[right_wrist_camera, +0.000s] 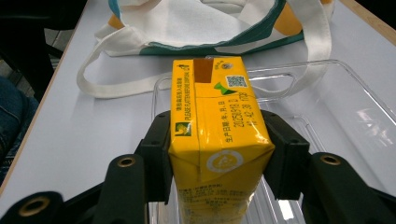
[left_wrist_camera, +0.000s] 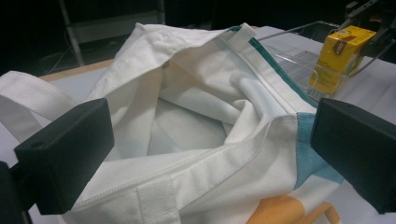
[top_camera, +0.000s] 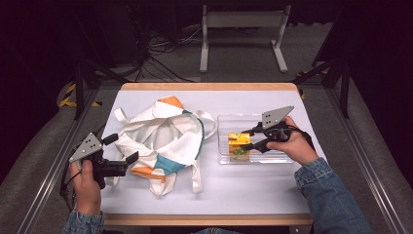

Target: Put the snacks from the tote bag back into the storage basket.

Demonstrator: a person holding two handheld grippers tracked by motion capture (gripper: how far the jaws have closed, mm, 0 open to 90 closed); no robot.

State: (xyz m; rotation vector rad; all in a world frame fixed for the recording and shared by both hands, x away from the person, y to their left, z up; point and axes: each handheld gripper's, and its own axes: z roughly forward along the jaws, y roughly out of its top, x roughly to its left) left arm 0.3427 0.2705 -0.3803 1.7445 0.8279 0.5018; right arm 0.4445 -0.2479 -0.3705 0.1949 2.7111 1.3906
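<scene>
A white tote bag with teal and orange patches lies open-mouthed on the table's left half. My left gripper is open at the bag's near-left rim; in the left gripper view its black pads stand on either side of the bag's mouth. A yellow drink carton stands upright in a clear plastic tray, and my right gripper is shut on it. The right gripper view has both jaws pressed against the carton on its two sides. The carton also appears in the left gripper view.
The white table top has bare room in front of the bag and tray. The bag's handles trail toward the tray. A metal stand and cables lie on the floor beyond the table's far edge.
</scene>
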